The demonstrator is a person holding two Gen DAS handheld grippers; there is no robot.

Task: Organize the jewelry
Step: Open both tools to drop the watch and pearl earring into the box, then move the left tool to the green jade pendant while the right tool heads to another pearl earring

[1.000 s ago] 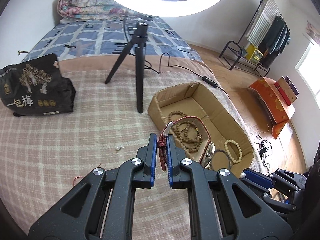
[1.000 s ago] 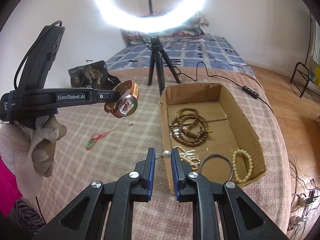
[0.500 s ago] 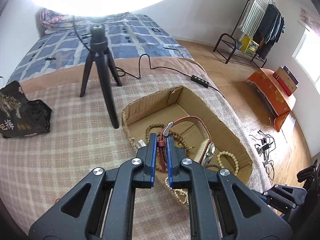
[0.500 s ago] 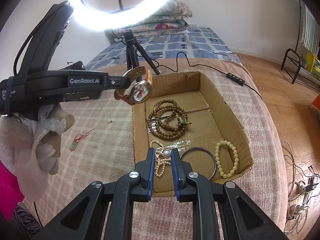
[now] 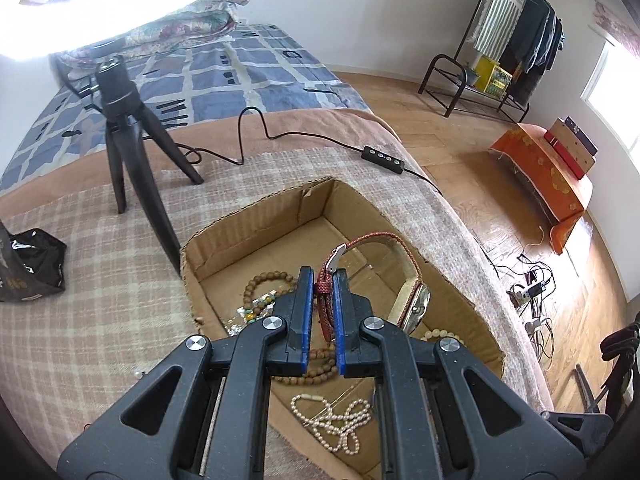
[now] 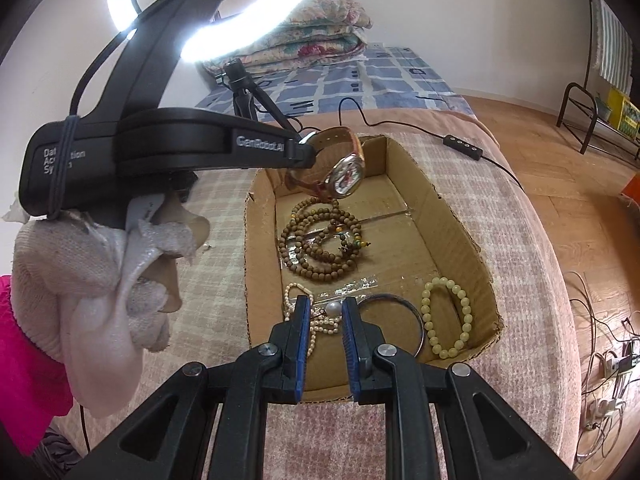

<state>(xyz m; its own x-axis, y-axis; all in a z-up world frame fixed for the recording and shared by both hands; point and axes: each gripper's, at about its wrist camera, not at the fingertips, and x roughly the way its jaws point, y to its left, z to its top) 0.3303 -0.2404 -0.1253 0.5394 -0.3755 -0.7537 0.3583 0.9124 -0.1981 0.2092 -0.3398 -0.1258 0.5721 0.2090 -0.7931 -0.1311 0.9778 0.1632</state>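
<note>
My left gripper is shut on the red strap of a wristwatch and holds it above the cardboard box. The right wrist view shows the watch hanging over the far end of the box. My right gripper is shut on a small pearl bead, held over the box's near end. In the box lie brown wooden bead strands, a pearl necklace, a dark bangle and a pale bead bracelet.
The box sits on a checked blanket on a bed. A black tripod with a ring light stands behind it, its cable and remote trailing right. A black bag lies at left. The bed edge drops to a wooden floor at right.
Both grippers have moved forward over the box. The watch now hangs over the box's far end, and the pearl bead is over its near end.
</note>
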